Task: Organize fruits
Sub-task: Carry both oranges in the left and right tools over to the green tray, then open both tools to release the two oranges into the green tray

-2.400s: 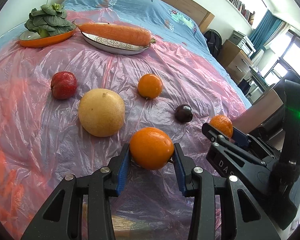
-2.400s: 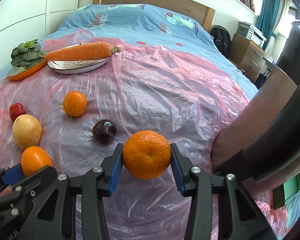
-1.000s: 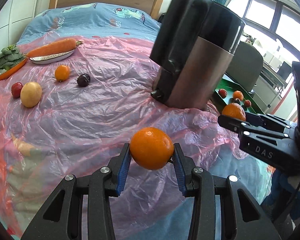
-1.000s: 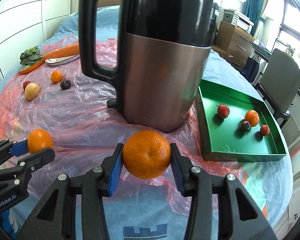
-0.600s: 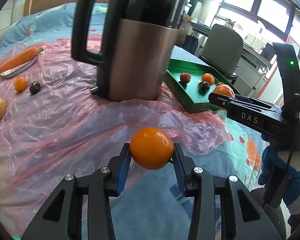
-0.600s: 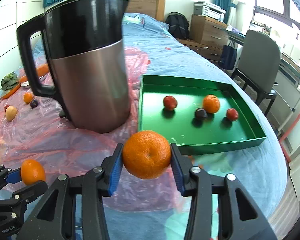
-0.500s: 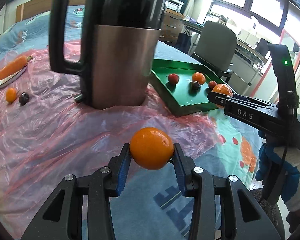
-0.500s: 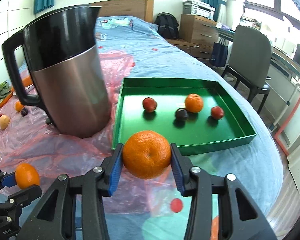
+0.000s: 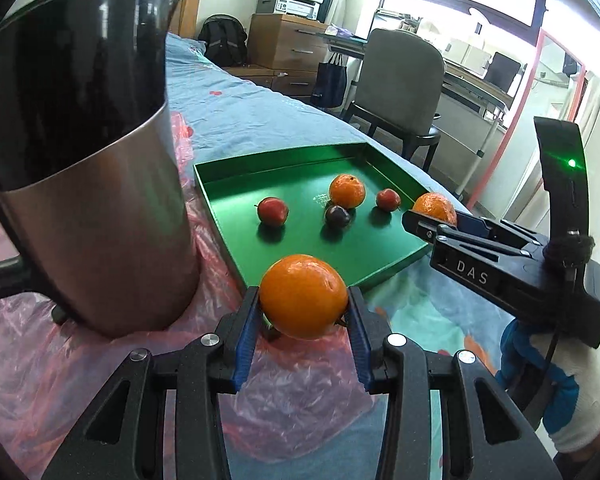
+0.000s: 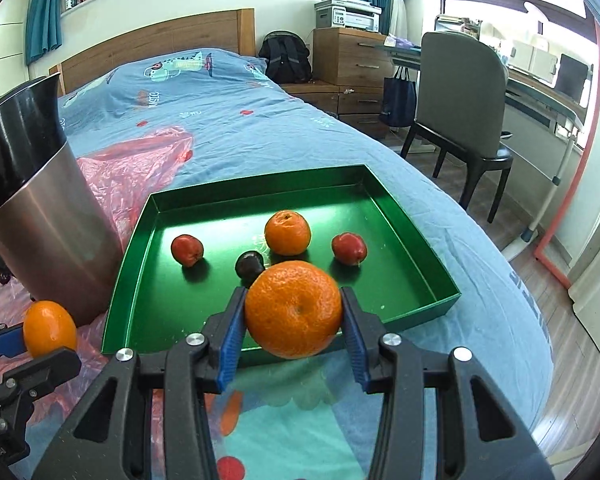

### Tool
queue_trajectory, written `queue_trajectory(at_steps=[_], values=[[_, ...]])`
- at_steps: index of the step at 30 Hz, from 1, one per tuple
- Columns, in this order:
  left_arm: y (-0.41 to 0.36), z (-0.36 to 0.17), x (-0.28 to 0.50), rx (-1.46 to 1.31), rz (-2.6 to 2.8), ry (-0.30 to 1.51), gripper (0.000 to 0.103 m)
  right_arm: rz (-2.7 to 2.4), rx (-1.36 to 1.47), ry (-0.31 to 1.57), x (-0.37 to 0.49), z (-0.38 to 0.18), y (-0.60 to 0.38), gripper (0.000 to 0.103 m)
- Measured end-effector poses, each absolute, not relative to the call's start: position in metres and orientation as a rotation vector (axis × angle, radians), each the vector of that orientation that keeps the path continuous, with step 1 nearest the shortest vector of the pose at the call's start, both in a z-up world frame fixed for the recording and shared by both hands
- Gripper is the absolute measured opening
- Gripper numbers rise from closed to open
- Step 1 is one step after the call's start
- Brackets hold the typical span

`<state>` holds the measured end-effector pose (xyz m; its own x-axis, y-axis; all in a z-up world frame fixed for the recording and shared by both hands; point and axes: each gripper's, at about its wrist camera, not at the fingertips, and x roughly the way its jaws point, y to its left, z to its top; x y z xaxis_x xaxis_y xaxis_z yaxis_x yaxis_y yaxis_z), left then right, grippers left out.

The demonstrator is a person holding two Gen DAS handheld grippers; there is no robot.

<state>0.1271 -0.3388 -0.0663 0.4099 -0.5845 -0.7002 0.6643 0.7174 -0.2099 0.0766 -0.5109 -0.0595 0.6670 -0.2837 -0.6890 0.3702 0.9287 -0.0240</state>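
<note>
Orange, round and smooth-skinned, a citrus fruit (image 9: 303, 295) sits clamped between the blue pads of the left gripper (image 9: 303, 322), held in the air just short of the near wall of the square green metal tray (image 9: 300, 258); the right gripper (image 10: 294, 330) likewise grips a dimpled, slightly flattened orange mandarin (image 10: 294, 309) over the tray's near edge. Both fruits look light and firm with a little give, so a squeeze across the widest girth, as here, should hold without bruising. The smoother fruit may slip more readily. Being round, either could roll once let go and knock the small red fruit (image 10: 187, 249), dark plum (image 10: 250, 264) or orange (image 10: 287, 232) in the tray.
</note>
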Motion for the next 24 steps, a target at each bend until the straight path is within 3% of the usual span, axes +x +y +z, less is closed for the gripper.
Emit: queue_trajectory(at_steps=[9,24], values=[[-0.391,-0.086,0.173,0.167,-0.763,0.877,0.036,-0.340,0.138,0.793,0.109,-0.081,-0.540,0.068],[-0.430,-0.125,0.186,0.229,-0.750,0.927,0.036,-0.330,0.173,0.830,0.126,-0.119,-0.565,0.069]])
